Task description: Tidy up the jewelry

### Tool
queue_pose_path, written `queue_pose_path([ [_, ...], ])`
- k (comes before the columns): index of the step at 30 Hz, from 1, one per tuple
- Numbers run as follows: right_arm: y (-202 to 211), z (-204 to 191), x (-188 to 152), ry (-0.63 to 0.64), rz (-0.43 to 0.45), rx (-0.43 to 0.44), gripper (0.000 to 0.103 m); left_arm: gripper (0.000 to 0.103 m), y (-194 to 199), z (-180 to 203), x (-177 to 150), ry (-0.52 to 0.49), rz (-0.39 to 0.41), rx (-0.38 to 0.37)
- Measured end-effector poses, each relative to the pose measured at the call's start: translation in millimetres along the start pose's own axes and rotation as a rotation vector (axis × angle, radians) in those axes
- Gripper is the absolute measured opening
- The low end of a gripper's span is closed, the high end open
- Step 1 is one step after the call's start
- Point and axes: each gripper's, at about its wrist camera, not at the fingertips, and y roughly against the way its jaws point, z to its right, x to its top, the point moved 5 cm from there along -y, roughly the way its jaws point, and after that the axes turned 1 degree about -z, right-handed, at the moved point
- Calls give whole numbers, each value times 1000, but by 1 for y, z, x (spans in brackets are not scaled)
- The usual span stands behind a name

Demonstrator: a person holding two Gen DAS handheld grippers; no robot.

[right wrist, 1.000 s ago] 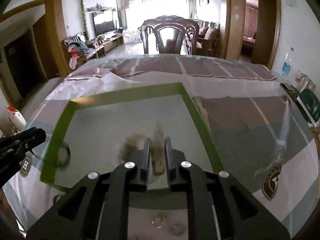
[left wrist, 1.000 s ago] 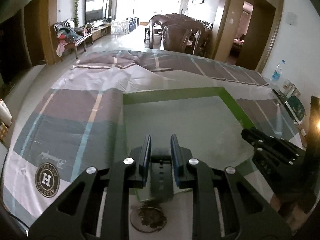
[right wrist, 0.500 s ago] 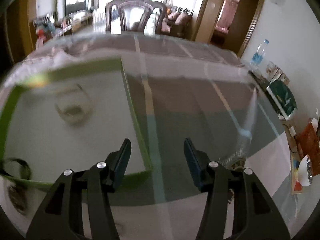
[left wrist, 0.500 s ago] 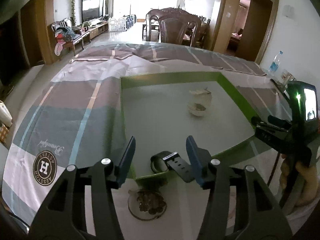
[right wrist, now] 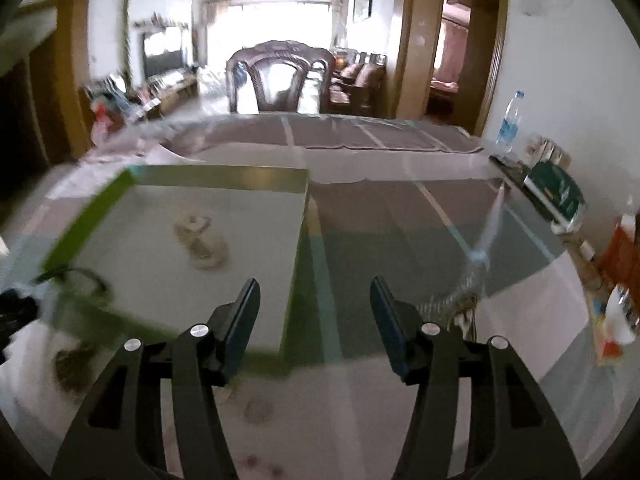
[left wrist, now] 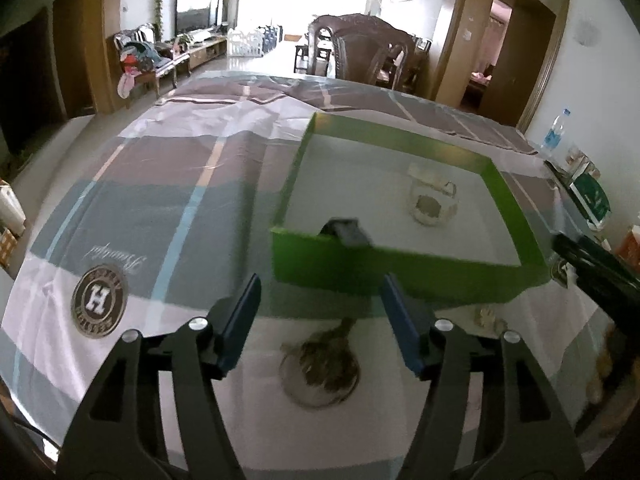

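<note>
A green-walled tray (left wrist: 404,266) with a pale floor lies on the tablecloth. A black watch (left wrist: 347,232) hangs over its near wall, and a pale bracelet bundle (left wrist: 431,199) lies inside. My left gripper (left wrist: 320,320) is open and empty, just short of the tray's near wall. Below it lies a round clear bag of dark jewelry (left wrist: 322,368). My right gripper (right wrist: 314,316) is open and empty over the tray's right wall (right wrist: 296,264). The bundle (right wrist: 202,238) and watch strap (right wrist: 86,276) show blurred at left. A chain (right wrist: 466,300) lies to the right.
Small jewelry pieces (left wrist: 490,316) lie on the cloth before the tray; a round one (right wrist: 258,410) lies under my right gripper. The other gripper (left wrist: 592,264) reaches in from the right edge. A water bottle (right wrist: 508,122), green box (right wrist: 554,194) and clutter line the table's right side.
My left gripper opened and let go of the watch, then pulled back toward the near side of the tray. My right gripper opened, left the bundle in the tray and swung right.
</note>
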Motion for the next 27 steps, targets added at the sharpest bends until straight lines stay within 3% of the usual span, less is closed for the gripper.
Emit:
queue_pose_path([
  [6, -5, 22, -74, -14, -151, 22, 66, 66, -2, -10, -35, 19, -54, 4],
  [10, -25, 31, -96, -83, -238, 37, 66, 68, -6, -12, -56, 29, -95, 11],
  [15, -13, 21, -105, -92, -230, 114, 67, 71, -7, -8, -73, 18, -109, 3],
  [20, -2, -5, -114, 28, -208, 96, 67, 71, -13, 0, -79, -7, -106, 5],
  [27, -9, -11, -120, 56, -178, 68, 66, 43, -22, -6, -76, 15, -107, -22],
])
